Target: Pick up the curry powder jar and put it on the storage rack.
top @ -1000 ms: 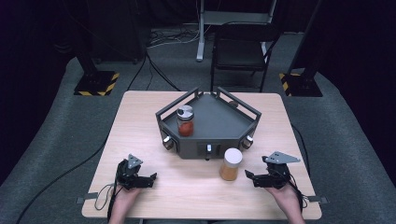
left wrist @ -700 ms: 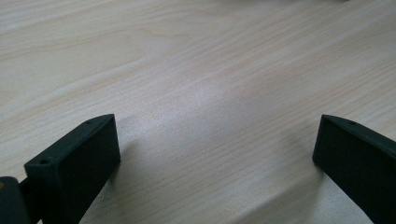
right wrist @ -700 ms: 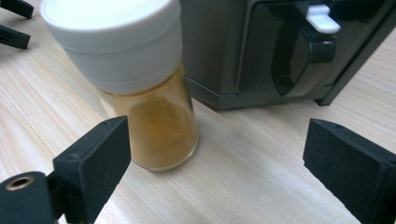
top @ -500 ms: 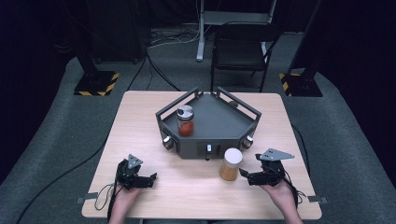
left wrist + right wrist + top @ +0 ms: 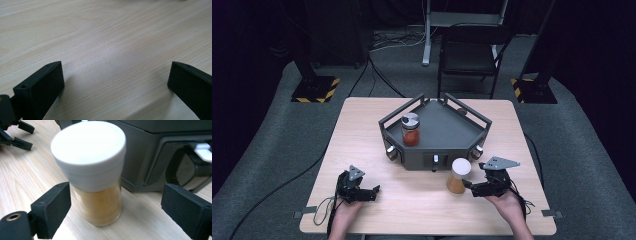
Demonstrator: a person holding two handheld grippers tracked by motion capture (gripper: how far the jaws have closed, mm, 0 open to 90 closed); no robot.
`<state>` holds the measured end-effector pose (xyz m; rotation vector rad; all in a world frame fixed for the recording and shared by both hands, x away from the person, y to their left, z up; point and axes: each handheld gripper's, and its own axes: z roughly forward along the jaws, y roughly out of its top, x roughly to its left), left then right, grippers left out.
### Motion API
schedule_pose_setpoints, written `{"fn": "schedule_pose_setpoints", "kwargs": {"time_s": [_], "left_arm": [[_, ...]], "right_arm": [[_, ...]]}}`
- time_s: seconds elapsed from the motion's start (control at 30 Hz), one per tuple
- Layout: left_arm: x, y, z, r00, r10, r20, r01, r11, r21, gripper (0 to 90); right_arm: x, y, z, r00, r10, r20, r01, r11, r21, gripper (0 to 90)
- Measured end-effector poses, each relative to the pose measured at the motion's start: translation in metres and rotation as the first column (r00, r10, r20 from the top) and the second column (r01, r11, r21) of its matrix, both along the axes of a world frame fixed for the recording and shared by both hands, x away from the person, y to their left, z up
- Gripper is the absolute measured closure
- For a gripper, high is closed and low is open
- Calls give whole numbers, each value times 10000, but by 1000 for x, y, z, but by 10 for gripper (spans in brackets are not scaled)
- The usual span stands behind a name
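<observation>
Reaching toward the white-capped spice jar [image 5: 459, 175], the right gripper [image 5: 471, 187] has its jaws spread wide on either side of it and has just been narrowing them, though the pads are not yet pressing the glass; in the right gripper view the jar [image 5: 93, 173] sits between the jaws, nearer the left one, with a gap on both sides. It stands upright on the counter [image 5: 362, 130], just in front of the dark grey rack [image 5: 447, 131]. A second jar with a silver cap and red contents [image 5: 410, 129] already stands inside the rack, at its left side. Judging from that, the work looks about halfway: one jar is stowed, and this one has yet to be gripped, lifted and set in beside it. The left gripper [image 5: 368, 191] rests idle on the counter well apart from the jar, jaws released and nothing between them. Whether the rack's floor has separate slots is hard to make out from the high view.
</observation>
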<state>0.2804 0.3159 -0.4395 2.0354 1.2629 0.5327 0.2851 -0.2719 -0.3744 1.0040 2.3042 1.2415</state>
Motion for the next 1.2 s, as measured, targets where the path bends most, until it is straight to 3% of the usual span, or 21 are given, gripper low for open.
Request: {"fn": "schedule_pose_setpoints", "kwargs": {"time_s": [0.53, 0.77, 1.2], "left_arm": [[0, 0, 0, 10000, -1, 0, 1, 10000, 0, 2], [0, 0, 0, 10000, -2, -1, 2, 10000, 3, 2], [0, 0, 0, 10000, 11, 5, -11, 10000, -9, 1]], "right_arm": [[8, 18, 1, 9996, 278, 18, -278, 9995, -181, 115], [10, 22, -1, 9992, 406, 73, -405, 9992, -71, 175], [11, 35, -2, 9983, 465, 338, -454, 9985, -318, 329]]}}
